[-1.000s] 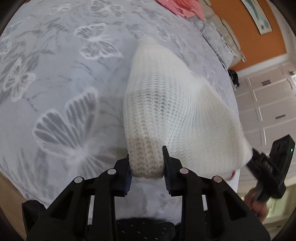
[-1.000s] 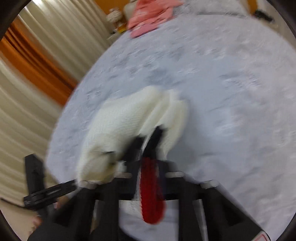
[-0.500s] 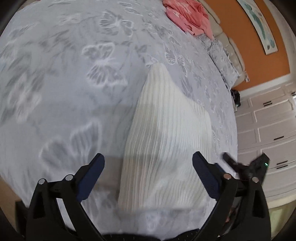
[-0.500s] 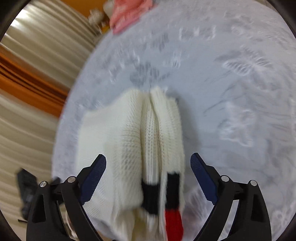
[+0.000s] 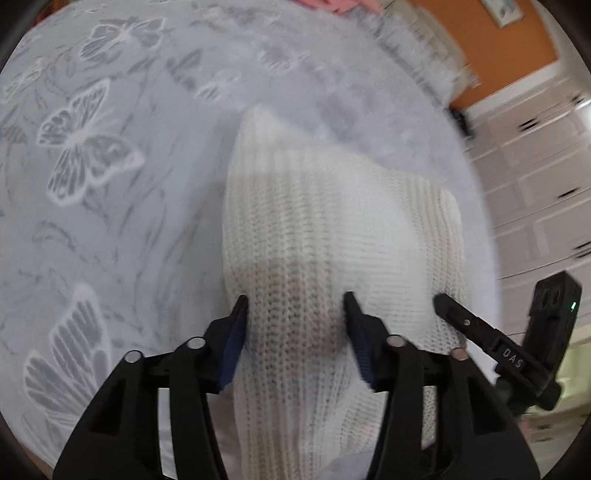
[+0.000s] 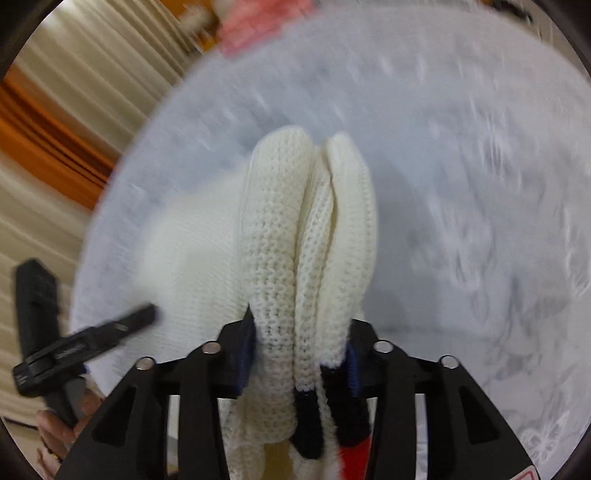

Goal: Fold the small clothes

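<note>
A white knitted sweater [image 5: 332, 229] lies folded on the grey butterfly-print bedspread [image 5: 110, 192]. My left gripper [image 5: 295, 306] is shut on its near left edge, the knit bunched between the fingers. My right gripper [image 6: 299, 325] is shut on the near right edge, where several stacked knit layers [image 6: 295, 229] with black and red trim [image 6: 306, 424] pass between the fingers. The right gripper also shows at the right in the left wrist view [image 5: 480, 332]; the left gripper shows at the left in the right wrist view [image 6: 92, 336].
A pink garment [image 6: 258, 26] lies at the far side of the bed. Beige and orange curtains [image 6: 55, 110] hang to the left. White cabinets [image 5: 535, 166] and an orange wall [image 5: 498, 44] stand to the right beyond the bed edge.
Half a second ago both grippers were open above the sweater. Both have since closed on its near edge.
</note>
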Motion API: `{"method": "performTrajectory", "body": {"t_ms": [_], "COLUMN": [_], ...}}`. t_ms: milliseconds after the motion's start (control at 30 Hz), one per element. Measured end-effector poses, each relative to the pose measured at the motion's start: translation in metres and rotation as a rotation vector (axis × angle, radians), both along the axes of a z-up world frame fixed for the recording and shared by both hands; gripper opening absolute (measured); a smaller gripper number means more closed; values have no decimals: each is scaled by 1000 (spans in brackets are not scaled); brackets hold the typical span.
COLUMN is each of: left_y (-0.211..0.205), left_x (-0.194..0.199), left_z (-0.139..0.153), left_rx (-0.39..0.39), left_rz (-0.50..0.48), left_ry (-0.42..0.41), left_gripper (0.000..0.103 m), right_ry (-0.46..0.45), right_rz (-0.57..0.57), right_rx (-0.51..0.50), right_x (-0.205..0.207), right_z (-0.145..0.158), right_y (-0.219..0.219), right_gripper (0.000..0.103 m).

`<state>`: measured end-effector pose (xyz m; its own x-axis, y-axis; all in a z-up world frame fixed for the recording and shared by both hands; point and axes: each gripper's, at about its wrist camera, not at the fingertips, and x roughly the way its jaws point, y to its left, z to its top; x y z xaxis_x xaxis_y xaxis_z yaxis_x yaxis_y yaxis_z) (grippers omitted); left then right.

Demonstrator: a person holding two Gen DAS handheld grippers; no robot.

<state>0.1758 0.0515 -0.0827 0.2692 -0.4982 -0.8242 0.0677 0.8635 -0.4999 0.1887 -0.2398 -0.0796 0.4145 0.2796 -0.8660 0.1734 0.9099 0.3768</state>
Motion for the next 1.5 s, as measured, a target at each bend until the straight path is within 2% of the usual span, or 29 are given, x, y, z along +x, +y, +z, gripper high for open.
{"method": "performTrajectory", "body": {"t_ms": [67,167,200,233,333,367,433,467,500,567,633,700,733,767,800,833,933,1033,1100,1167,1233,1300,1367,1500], "left_y": [5,12,13,17,-6,-17,-32,-33,-33,-29,-26,-27,-30,-31,-33,-35,-40,-46,-48,-50,-54,-58,-63,-67], "left_x": [-6,-22,-31,-39,-49,-51,-59,-60,-64,-69,-74,-75,-78,-80,-83,-86,-98,-108,-113,-120,-129,-138,-147,-163], "left_z": [2,29,41,50,60,54,29,21,12,14,20,21,25,27,31,34,50,61,65,71,77,81,81,78], "left_rx": [-18,37,64,84,169,201,322,361,380,351,349,372,392,403,420,427,468,505,502,487,475,476,484,507], "left_rz": [37,56,57,51,16,-8,-61,-71,-73,-47,-38,-41,-44,-45,-48,-52,-60,-73,-69,-57,-40,-22,-10,14], "left_ry": [9,-34,-72,-101,-137,-134,-89,-64,-36,-40,-46,-52,-62,-69,-82,-92,-150,-199,-211,-229,-272,-315,-346,-367], "left_gripper": [61,61,63,70,74,74,74,74,75,75,74,74,74,74,74,74,74,74,76,82,88,91,92,93], "right_ry": [-37,-194,-211,-212,-144,-102,-6,-12,-27,-100,-128,-107,-72,4,61,74,-9,-119,-165,-197,-236,-253,-257,-251], "right_rz": [-41,-60,-45,-14,91,113,131,120,103,108,139,187,205,212,209,201,148,126,128,124,108,85,63,0], "right_rx": [49,-15,-14,-6,-36,-61,-126,-122,-112,-110,-92,-118,-152,-191,-200,-185,-144,-178,-273,-347,-403,-420,-404,-359], "right_x": [-10,-45,-48,-56,-59,-52,-51,-55,-59,-72,-83,-89,-89,-87,-85,-87,-103,-127,-141,-148,-160,-172,-179,-187], "right_z": [13,66,71,76,55,40,1,1,16,49,64,59,44,17,-1,-9,21,57,68,74,75,76,71,70], "right_y": [-9,-9,-5,1,25,35,37,34,32,37,46,57,63,64,62,59,54,50,46,39,27,19,12,4], "right_gripper": [43,42,36,29,22,22,19,20,20,20,20,20,20,20,20,17,18,26,33,54,56,59,68,80]}}
